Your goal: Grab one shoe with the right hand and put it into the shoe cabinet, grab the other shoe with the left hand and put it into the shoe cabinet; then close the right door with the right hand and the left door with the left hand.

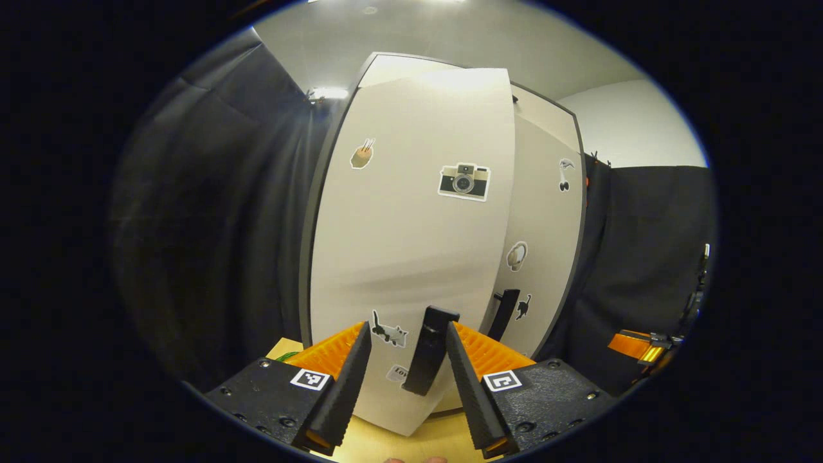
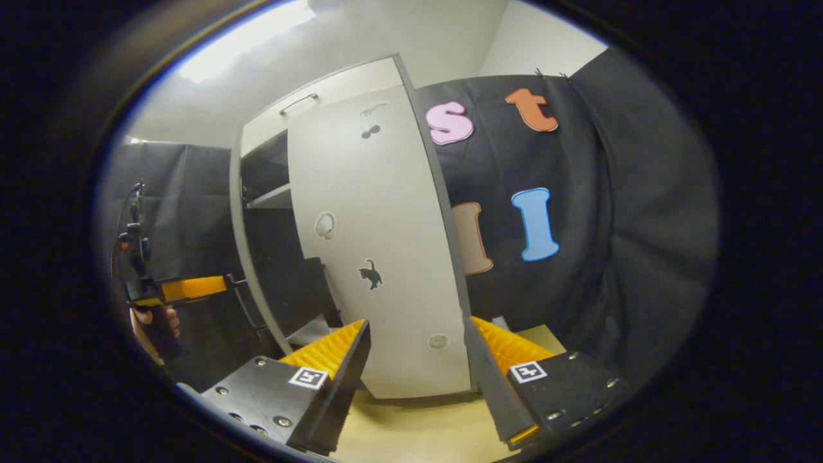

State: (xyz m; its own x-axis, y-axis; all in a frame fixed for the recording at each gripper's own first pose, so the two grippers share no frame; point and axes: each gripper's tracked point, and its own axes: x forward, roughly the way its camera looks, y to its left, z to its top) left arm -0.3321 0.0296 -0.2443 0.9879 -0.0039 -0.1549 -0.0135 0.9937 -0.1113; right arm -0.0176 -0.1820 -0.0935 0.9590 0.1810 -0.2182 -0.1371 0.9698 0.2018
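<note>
Spread wide, left gripper (image 1: 406,379) straddling black bar handle (image 1: 429,350) at 6 o'clock on stickered white left door (image 1: 411,244), apparently to push it shut; right gripper (image 2: 418,379) likewise spread before nearly closed white right door (image 2: 379,257).

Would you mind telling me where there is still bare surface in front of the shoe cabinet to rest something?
A bare tan strip lies below the left door, between the left gripper fingers. Another lies below the right door, between the right gripper fingers. It is crowded at the left door's handle, which stands between the fingers.
</note>
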